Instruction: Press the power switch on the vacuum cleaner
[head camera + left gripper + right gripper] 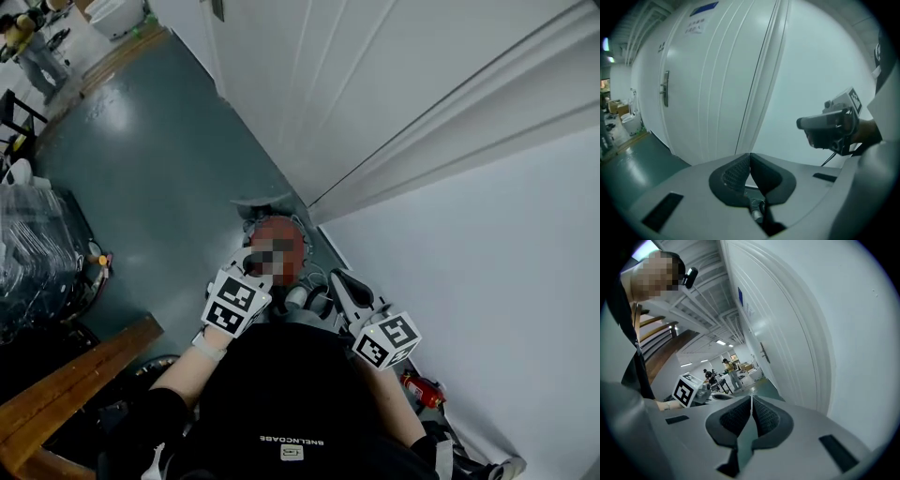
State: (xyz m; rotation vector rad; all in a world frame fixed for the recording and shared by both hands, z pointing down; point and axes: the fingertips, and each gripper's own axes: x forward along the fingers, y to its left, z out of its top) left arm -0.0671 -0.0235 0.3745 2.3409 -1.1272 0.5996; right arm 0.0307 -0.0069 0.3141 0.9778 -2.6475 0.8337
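In the head view a grey machine (265,204) with hoses (314,284) stands on the floor at the foot of the door frame, partly under a mosaic patch. It looks like the vacuum cleaner; no switch can be made out. My left gripper (253,267) and right gripper (339,278) are held side by side above it, close to my chest. The left gripper (750,155) is shut with nothing between its pads and points at the door. The right gripper (751,397) is also shut on nothing, and it shows in the left gripper view too (833,123).
A white door (309,84) with a lever handle (664,88) and a white wall (487,281) close off the right side. A red cylinder (422,390) lies by the wall near my feet. A wooden rail (75,375) and plastic-wrapped goods (33,253) stand left. A person (33,52) is far off.
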